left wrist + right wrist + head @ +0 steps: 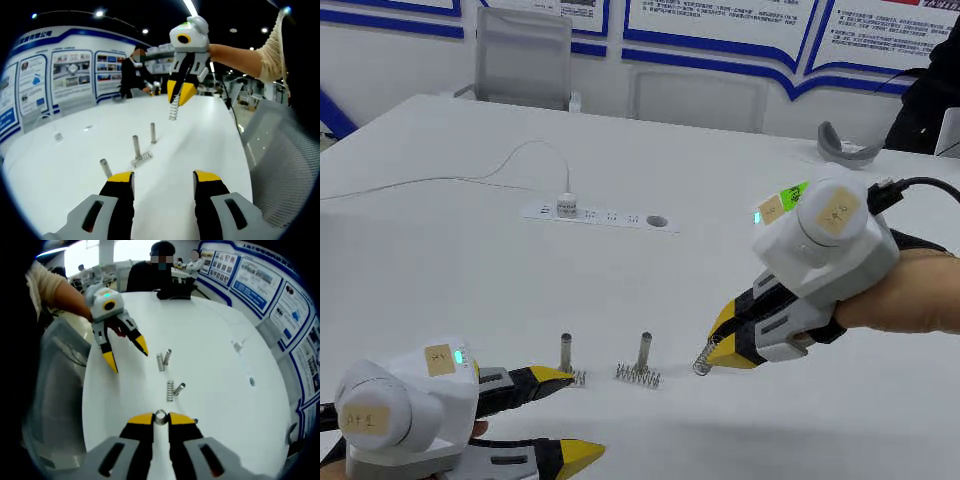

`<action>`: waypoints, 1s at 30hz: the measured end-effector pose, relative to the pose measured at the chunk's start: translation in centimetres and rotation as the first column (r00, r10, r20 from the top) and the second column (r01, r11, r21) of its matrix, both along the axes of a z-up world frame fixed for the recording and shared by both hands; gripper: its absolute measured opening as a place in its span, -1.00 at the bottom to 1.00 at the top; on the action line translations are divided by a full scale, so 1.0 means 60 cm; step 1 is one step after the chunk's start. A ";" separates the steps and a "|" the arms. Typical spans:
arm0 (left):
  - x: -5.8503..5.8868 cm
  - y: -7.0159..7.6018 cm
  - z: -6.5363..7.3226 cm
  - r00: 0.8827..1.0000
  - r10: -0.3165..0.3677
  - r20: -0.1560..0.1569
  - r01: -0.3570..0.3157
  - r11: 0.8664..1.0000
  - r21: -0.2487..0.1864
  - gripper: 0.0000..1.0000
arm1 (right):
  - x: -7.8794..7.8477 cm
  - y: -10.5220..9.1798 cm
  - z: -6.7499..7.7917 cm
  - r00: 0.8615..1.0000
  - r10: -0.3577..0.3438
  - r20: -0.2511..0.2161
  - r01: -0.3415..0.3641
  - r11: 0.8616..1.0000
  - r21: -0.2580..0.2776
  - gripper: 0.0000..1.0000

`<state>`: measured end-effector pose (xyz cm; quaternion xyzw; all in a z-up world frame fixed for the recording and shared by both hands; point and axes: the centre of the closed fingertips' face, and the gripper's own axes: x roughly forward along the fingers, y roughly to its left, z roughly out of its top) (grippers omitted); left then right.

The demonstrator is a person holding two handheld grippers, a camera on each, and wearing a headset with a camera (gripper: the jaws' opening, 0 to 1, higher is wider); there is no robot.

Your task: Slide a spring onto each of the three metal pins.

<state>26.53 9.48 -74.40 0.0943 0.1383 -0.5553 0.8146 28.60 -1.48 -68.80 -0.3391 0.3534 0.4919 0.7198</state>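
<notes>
The table (440, 250) is white. The left gripper (584, 414) and right gripper (713, 352) are white with black, yellow-tipped jaws. Each pin (644, 349) and spring (637, 375) is silver-grey.

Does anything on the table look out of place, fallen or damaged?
Nothing looks damaged. One pin and the other pin stand upright. One loose spring and a second loose spring lie flat beside them, not on them; the right gripper holds a third spring.

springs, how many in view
3. One spring clamped in the right gripper; a second spring lying beside the middle pin; a third spring beside the pin nearest the left gripper.
</notes>
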 end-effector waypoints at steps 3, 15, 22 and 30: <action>0.001 0.007 -0.001 1.000 0.010 0.001 -0.010 1.000 0.000 -0.02 | 0.008 -0.010 0.005 1.000 -0.018 0.008 0.018 1.000 -0.004 -0.76; 0.007 0.024 -0.003 0.999 0.050 -0.015 -0.050 0.999 -0.006 0.06 | 0.054 -0.046 0.014 0.996 -0.083 0.034 0.084 0.995 -0.044 -0.76; 0.006 0.026 -0.006 0.998 0.055 -0.024 -0.055 0.998 -0.005 0.09 | 0.084 -0.055 -0.001 0.994 -0.108 0.035 0.111 0.991 -0.072 -0.76; 0.007 0.028 -0.007 0.997 0.067 -0.031 -0.067 0.998 -0.005 0.12 | 0.095 -0.050 -0.024 0.994 -0.113 0.001 0.112 0.990 -0.090 -0.76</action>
